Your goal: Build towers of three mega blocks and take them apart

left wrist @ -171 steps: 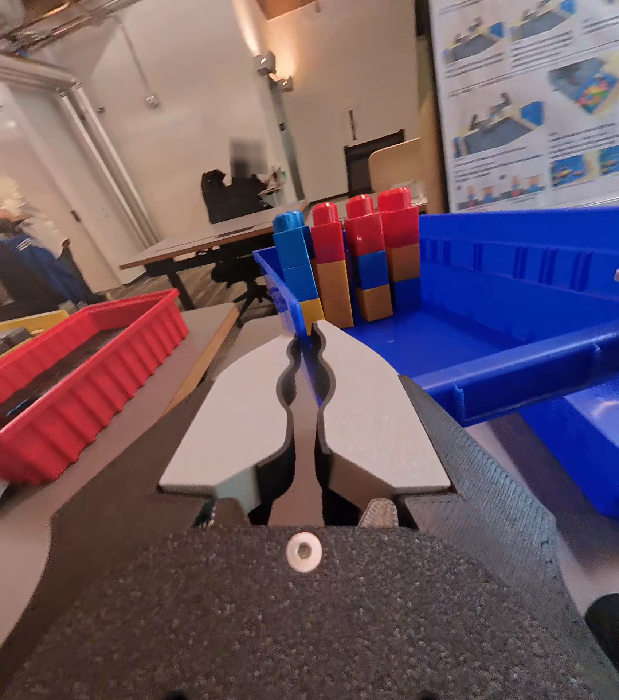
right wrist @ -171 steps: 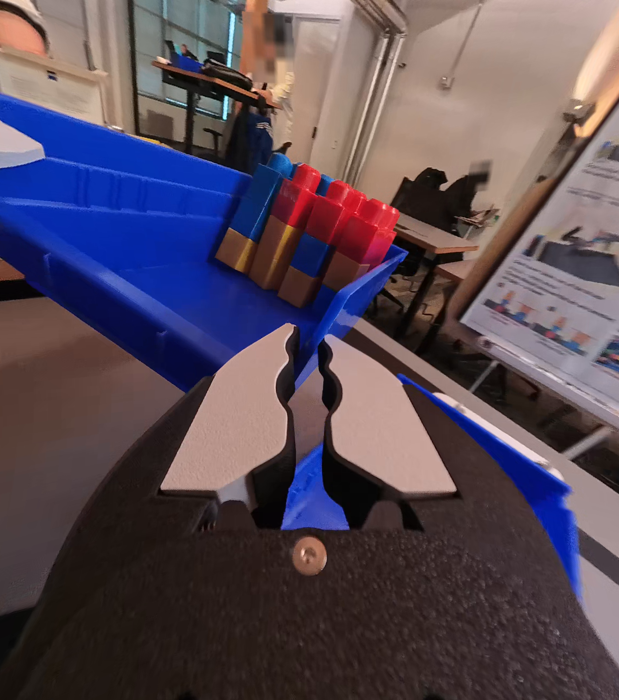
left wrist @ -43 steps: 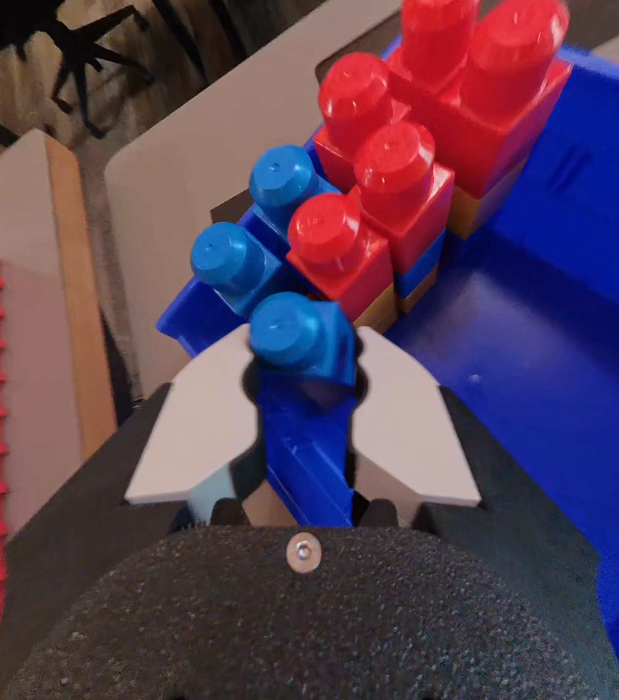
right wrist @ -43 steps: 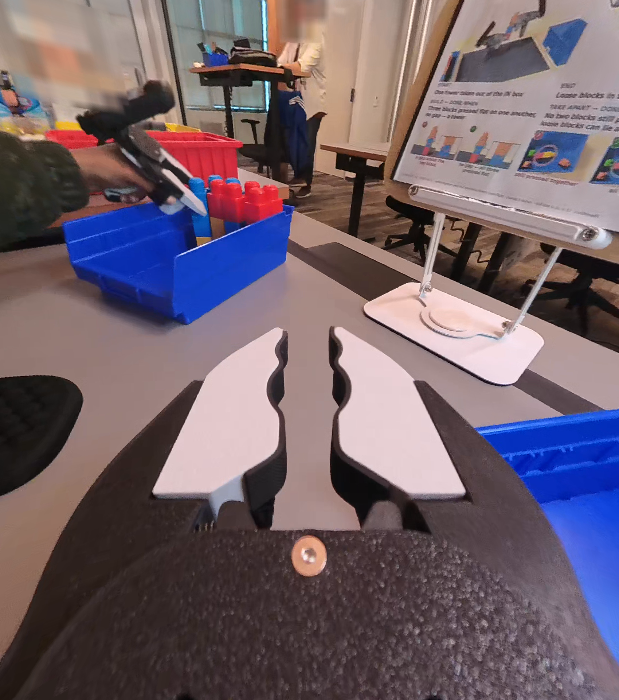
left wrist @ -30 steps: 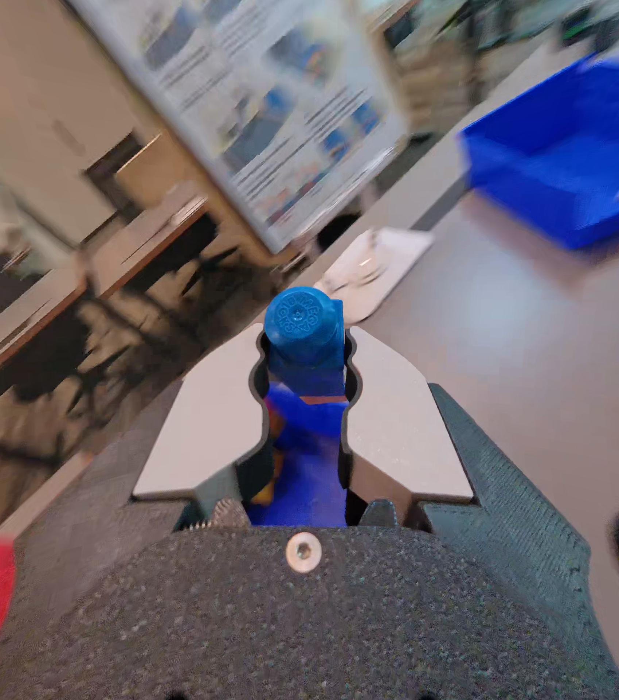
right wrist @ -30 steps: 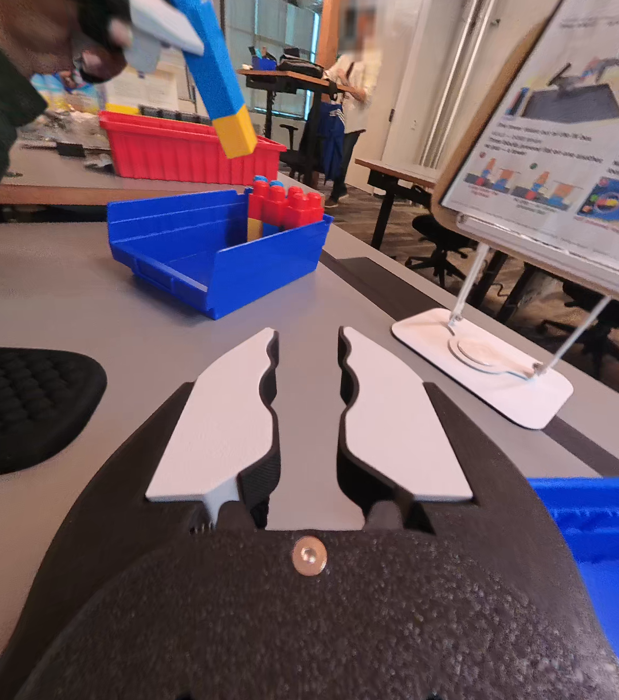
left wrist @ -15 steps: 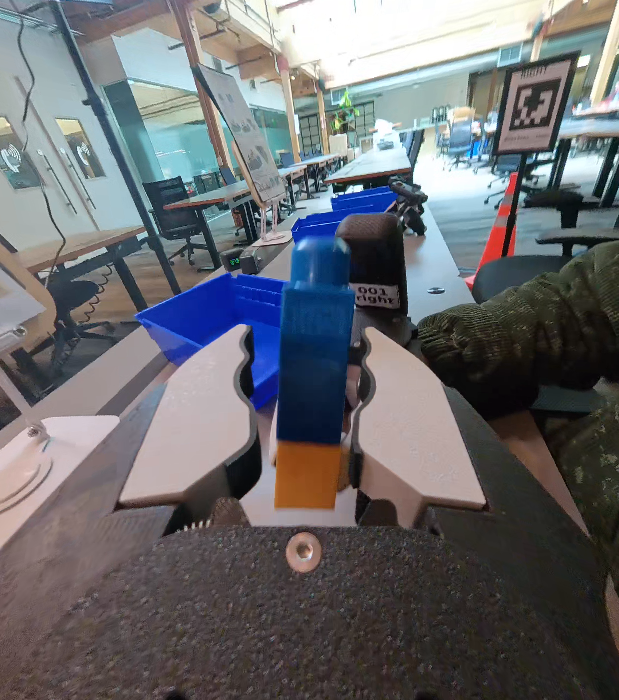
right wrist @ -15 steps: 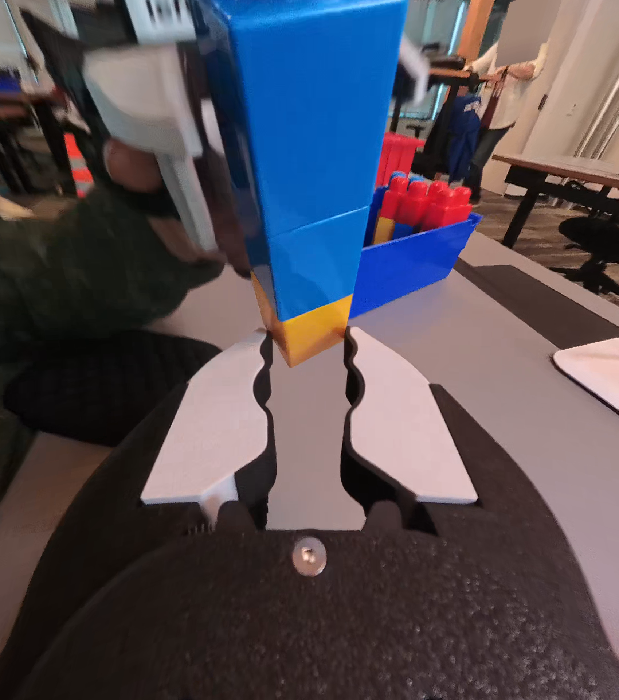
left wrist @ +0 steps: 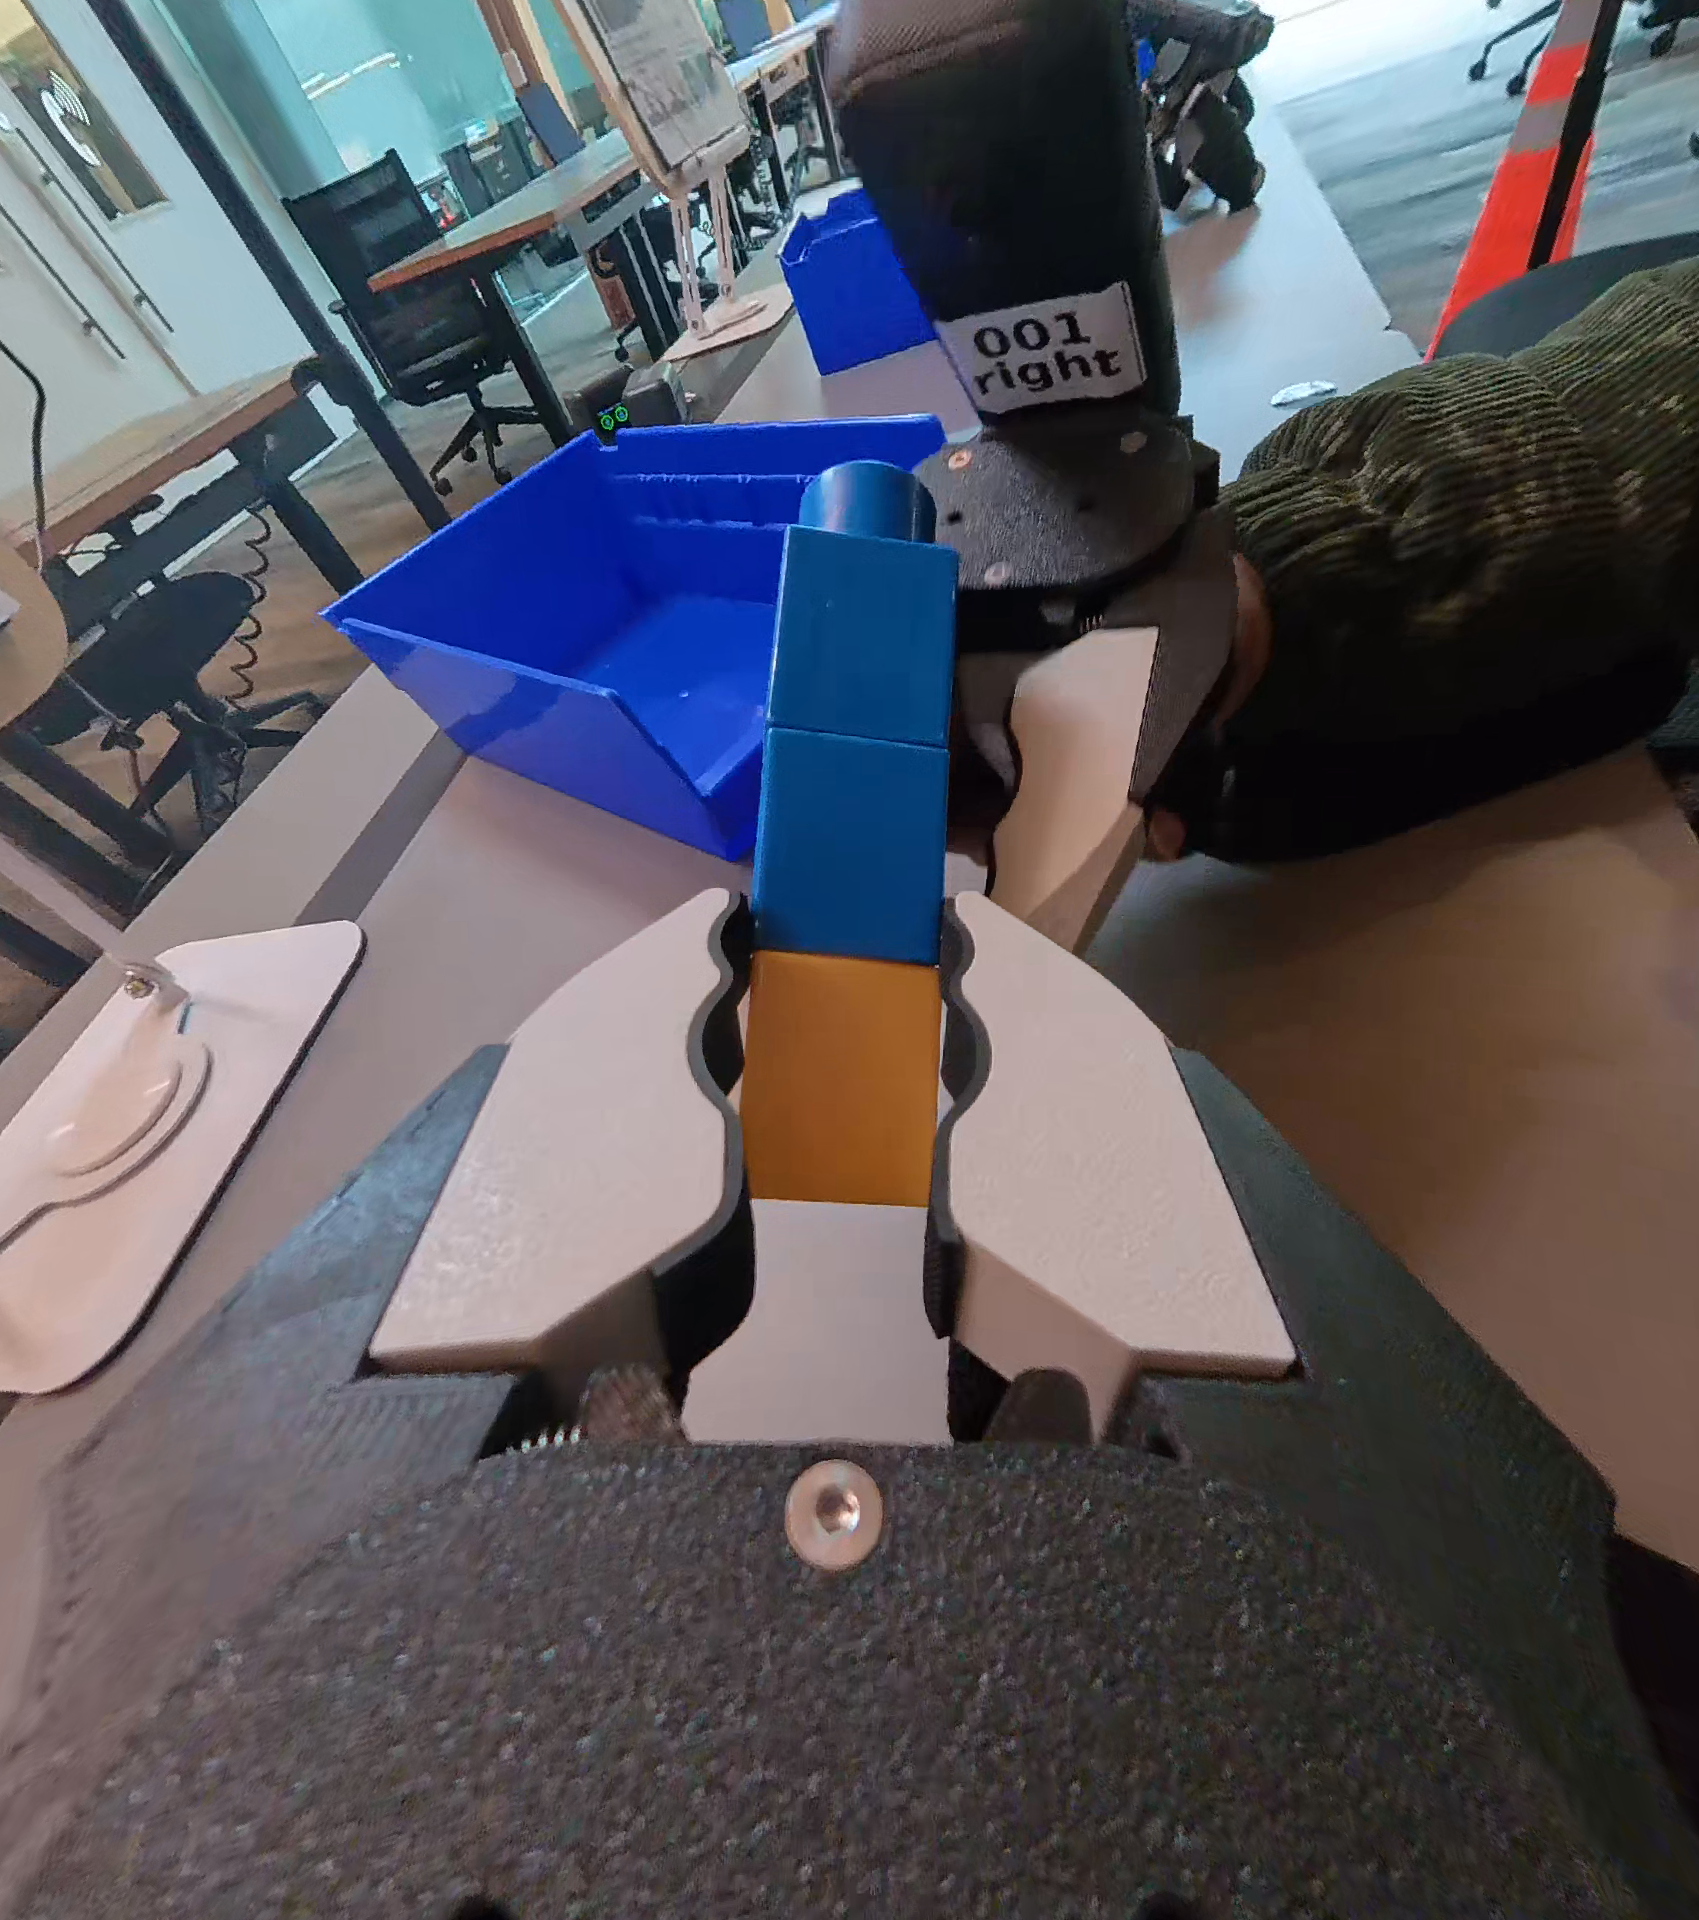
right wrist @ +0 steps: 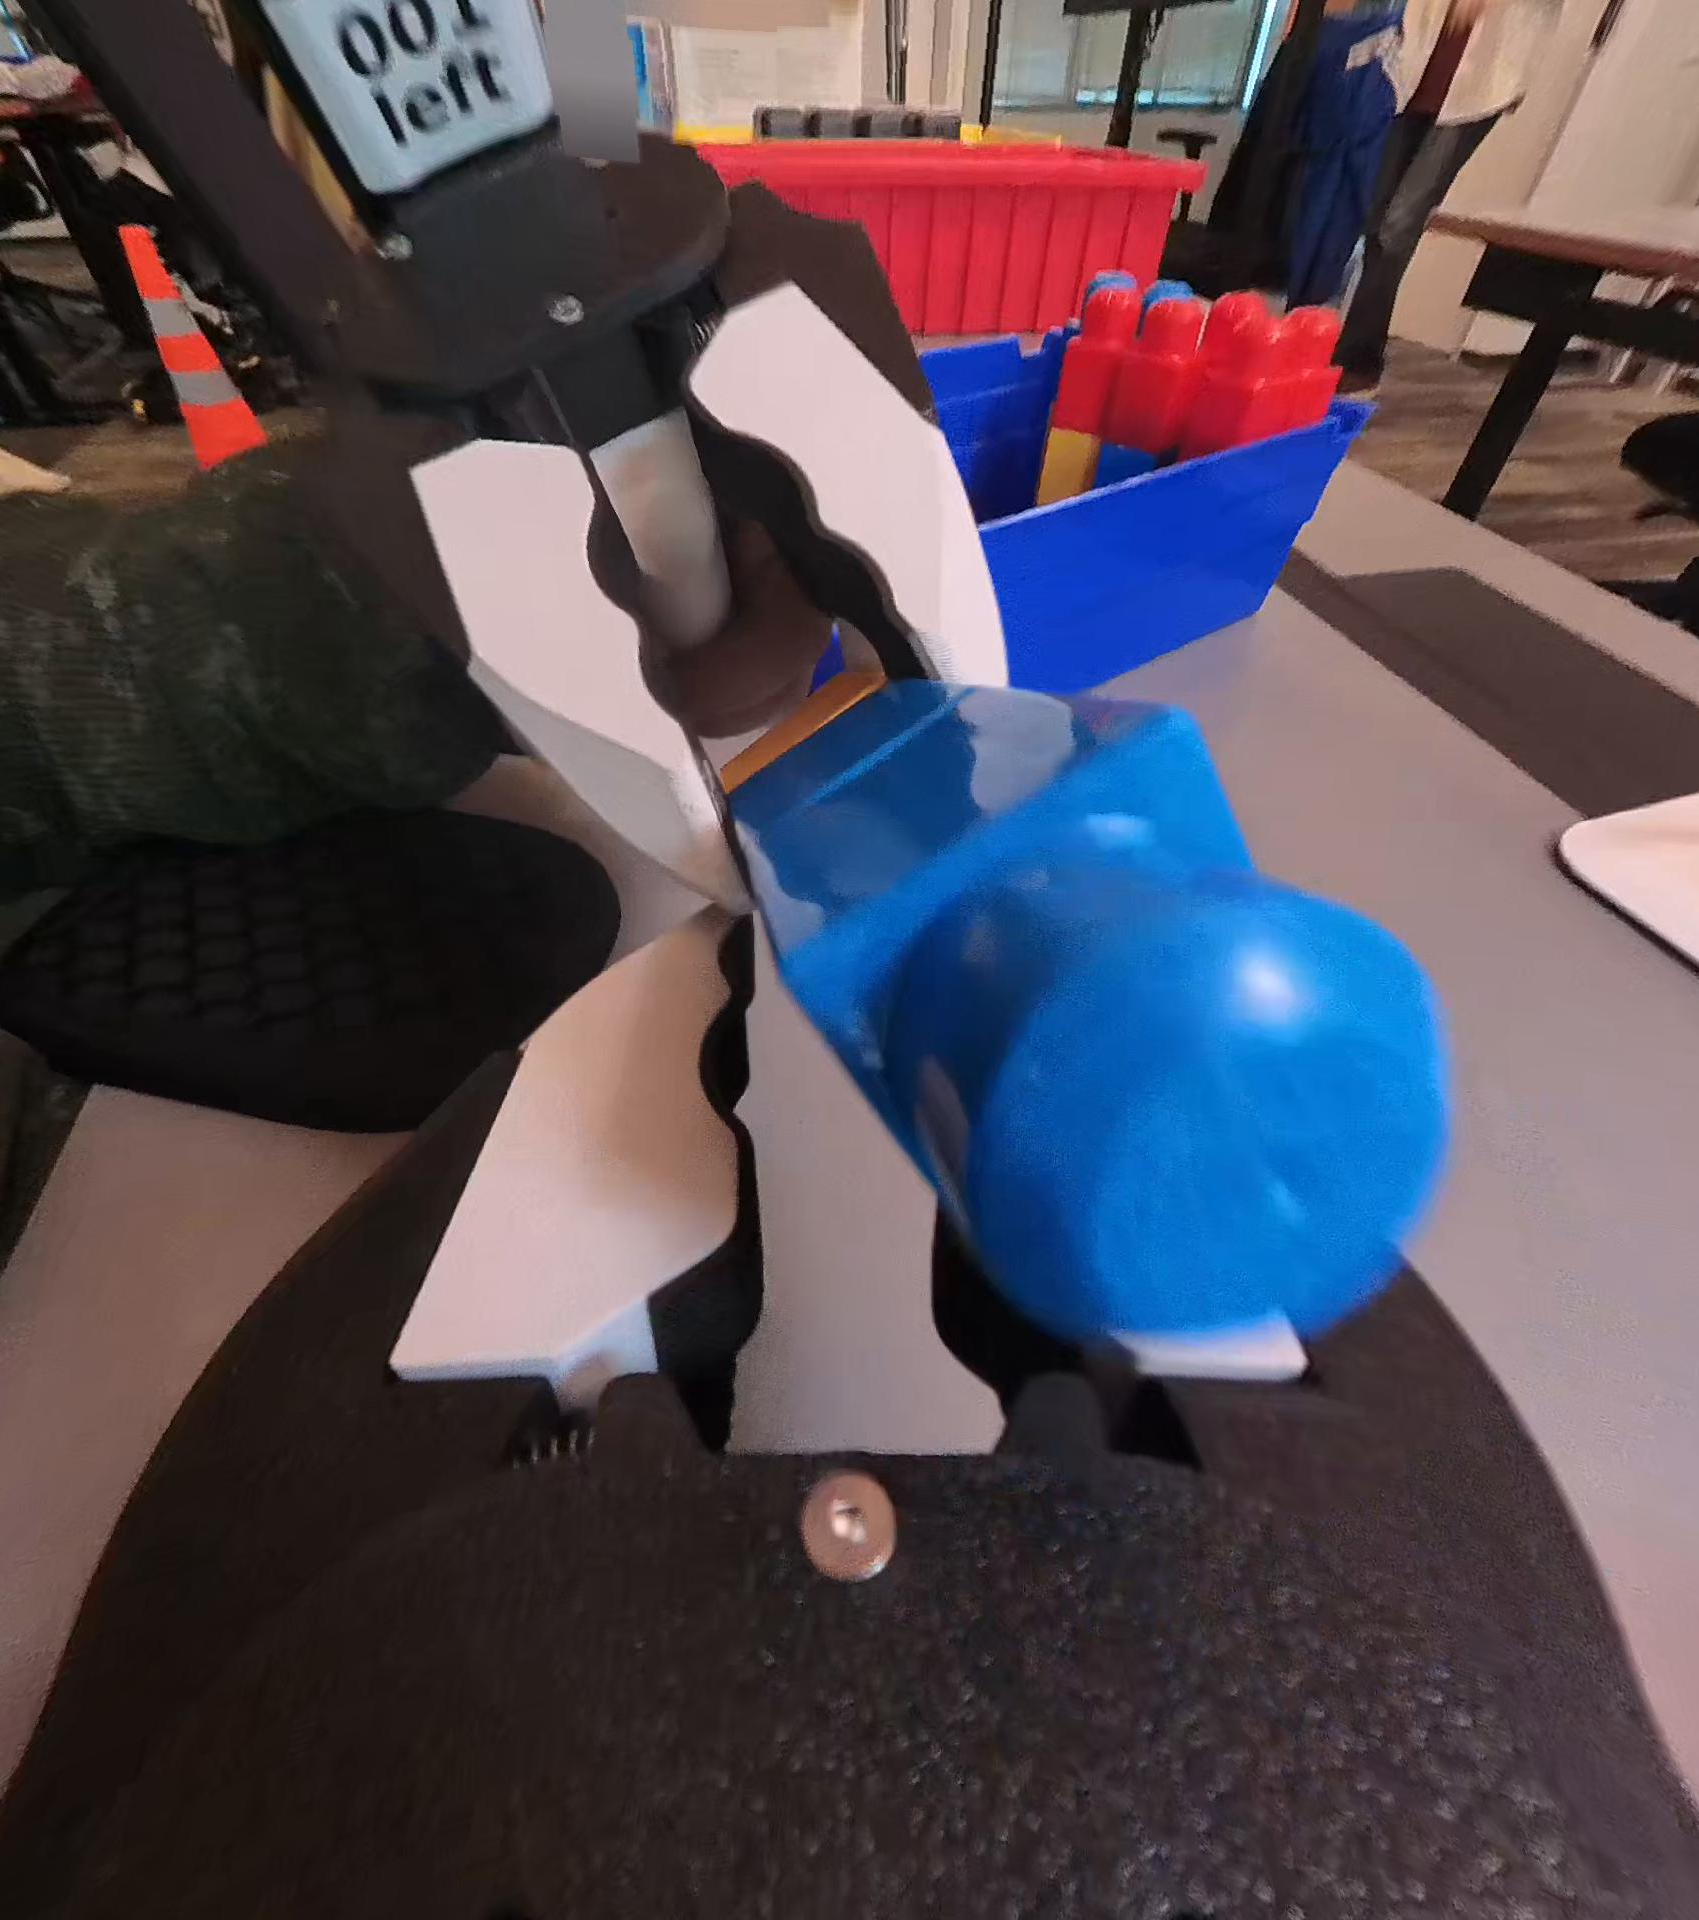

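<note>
We see the tower [right wrist: 1011, 935] of two blue blocks on a yellow one lying tilted across our right gripper [right wrist: 855, 1060], its round stud towards the camera and covering the right finger; the jaws stand apart. At eleven o'clock the left gripper [right wrist: 772, 665] clamps the yellow end. At one o'clock a blue bin [right wrist: 1146, 561] holds red-topped towers [right wrist: 1209, 374].

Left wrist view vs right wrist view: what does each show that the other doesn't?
Left wrist only: the empty blue bin and the left gripper shut on the tower's orange bottom block.

Right wrist only: the blue bin holding towers, a red crate and the right gripper open.

Both: the blue-blue-orange tower, the grey table.
</note>
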`<state>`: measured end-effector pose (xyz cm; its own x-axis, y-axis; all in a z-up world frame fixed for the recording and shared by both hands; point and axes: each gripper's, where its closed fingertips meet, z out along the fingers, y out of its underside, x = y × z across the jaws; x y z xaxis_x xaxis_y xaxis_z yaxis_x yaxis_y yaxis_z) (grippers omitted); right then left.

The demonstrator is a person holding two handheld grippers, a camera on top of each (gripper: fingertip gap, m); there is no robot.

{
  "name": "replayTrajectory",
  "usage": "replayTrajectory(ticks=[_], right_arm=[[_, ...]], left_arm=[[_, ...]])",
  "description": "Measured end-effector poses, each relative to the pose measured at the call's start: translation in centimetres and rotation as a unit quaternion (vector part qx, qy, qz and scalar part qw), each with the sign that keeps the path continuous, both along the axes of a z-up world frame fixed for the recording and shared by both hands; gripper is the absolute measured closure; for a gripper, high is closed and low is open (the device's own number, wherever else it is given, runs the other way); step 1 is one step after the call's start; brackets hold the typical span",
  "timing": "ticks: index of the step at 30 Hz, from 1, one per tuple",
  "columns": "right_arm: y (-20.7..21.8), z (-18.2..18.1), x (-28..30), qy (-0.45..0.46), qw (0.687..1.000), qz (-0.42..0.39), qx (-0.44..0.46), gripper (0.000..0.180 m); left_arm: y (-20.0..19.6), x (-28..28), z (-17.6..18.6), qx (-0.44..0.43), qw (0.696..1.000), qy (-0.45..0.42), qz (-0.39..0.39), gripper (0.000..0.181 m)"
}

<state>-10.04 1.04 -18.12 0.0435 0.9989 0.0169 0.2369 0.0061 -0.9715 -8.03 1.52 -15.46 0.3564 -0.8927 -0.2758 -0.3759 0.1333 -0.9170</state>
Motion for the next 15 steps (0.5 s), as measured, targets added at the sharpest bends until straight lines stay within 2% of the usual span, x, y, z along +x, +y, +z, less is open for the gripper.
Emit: replayTrajectory(ticks=[1,7,9,10,11,13,15], right_arm=[[0.1,0.5,0.3,0.008,1.000,0.000,0.006,0.143],[1.3,2.8,3.0,0.021,0.998,-0.001,0.058,0.116],[0.9,3.3,3.4,0.028,0.997,0.012,0.068,0.113],[0.3,3.2,3.4,0.023,0.997,0.026,0.072,0.118],[-0.5,2.7,3.3,0.007,0.996,0.047,0.080,0.139],[-0.9,2.4,3.4,-0.028,0.994,0.048,0.097,0.141],[-1.4,3.6,3.7,-0.025,0.994,0.058,0.086,0.143]], left_arm=[[0.0,-0.5,0.0,-0.003,1.000,-0.004,-0.002,0.146],[-0.8,-2.2,-0.9,-0.035,0.999,-0.002,-0.030,0.146],[-1.3,-1.8,-1.6,-0.049,0.998,0.004,-0.045,0.146],[-1.4,-1.4,-2.0,-0.053,0.997,0.010,-0.050,0.146],[-1.5,-1.3,-2.4,-0.054,0.997,0.022,-0.052,0.146],[-1.8,-1.1,-2.4,-0.068,0.995,0.005,-0.069,0.146],[-2.3,-0.8,-1.5,-0.076,0.993,-0.022,-0.086,0.146]])
